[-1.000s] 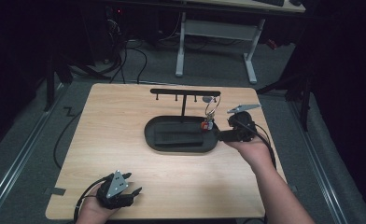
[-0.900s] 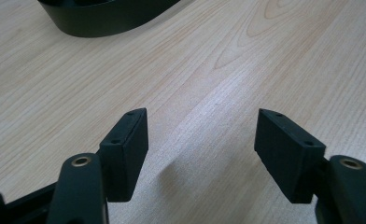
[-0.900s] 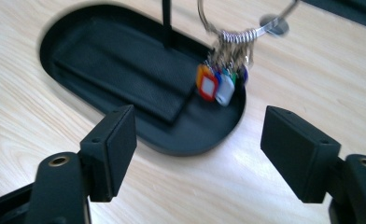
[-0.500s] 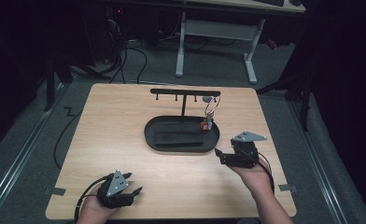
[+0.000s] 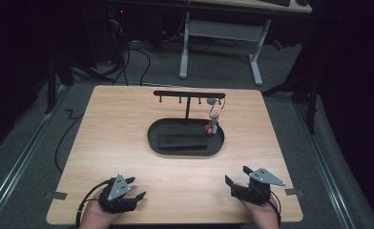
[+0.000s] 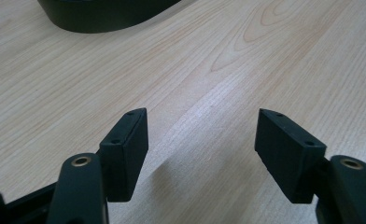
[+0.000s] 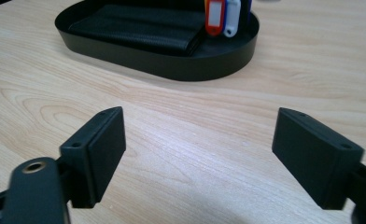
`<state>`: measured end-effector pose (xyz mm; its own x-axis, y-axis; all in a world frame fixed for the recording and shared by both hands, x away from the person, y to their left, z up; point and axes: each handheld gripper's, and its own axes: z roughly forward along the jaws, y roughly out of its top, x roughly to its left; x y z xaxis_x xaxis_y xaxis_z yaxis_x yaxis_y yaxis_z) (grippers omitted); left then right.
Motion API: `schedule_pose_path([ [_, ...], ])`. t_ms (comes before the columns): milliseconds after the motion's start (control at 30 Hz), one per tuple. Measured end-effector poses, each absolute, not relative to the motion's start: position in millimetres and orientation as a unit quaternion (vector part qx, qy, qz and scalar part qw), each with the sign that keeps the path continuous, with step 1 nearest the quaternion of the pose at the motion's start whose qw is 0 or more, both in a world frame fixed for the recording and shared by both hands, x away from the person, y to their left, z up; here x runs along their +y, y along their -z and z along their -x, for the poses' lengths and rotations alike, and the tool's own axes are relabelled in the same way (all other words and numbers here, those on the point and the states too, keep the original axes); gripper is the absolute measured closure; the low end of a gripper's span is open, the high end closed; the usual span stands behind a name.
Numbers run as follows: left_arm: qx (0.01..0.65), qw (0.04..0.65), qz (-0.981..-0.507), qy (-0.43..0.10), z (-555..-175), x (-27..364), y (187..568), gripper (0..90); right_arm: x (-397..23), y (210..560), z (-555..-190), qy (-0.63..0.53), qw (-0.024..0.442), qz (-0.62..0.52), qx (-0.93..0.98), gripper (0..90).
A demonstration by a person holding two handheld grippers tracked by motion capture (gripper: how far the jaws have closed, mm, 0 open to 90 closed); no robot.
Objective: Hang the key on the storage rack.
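Observation:
A black oval tray lies mid-table with a flat black wallet in it. From the tray rises a black T-shaped hook stand. A key ring with orange and white tags hangs from its right end, the tags low over the tray. My left gripper rests open at the front left of the table. My right gripper rests open at the front right, empty, facing the tray, the wallet and the tags. The left gripper view has its open jaws over bare wood.
The light wooden table ends close behind both grippers. On the dark floor beyond the far edge stand a white desk frame and cables. A cable hangs off the left side.
My right gripper has pulled back from the tray's right end to the front right of the table. The left gripper has stayed in place.

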<state>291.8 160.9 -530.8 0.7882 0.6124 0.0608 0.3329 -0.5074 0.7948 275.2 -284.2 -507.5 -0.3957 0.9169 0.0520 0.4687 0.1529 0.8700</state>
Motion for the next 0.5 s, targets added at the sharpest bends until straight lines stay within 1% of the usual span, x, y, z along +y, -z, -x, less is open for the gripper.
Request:
schedule_pose_path([
  [67,0.279,0.407,-0.853,-0.171,-291,161,531,35.4,-283,511,-273,-0.422,0.262,-0.488,0.718,19.0],
  [133,0.282,0.406,-0.852,-0.172,-290,162,532,35.4,-281,512,-276,-0.426,0.252,-0.485,0.721,18.6],
  [233,0.283,0.401,-0.853,-0.179,-285,165,532,35.3,-277,510,-279,-0.428,0.256,-0.48,0.722,18.7],
  [333,0.286,0.403,-0.85,-0.182,-282,172,530,35.4,-273,512,-283,-0.435,0.245,-0.478,0.723,18.6],
  [500,0.299,0.406,-0.843,-0.186,-282,181,530,35.4,-267,513,-287,-0.429,0.244,-0.472,0.731,18.7],
])
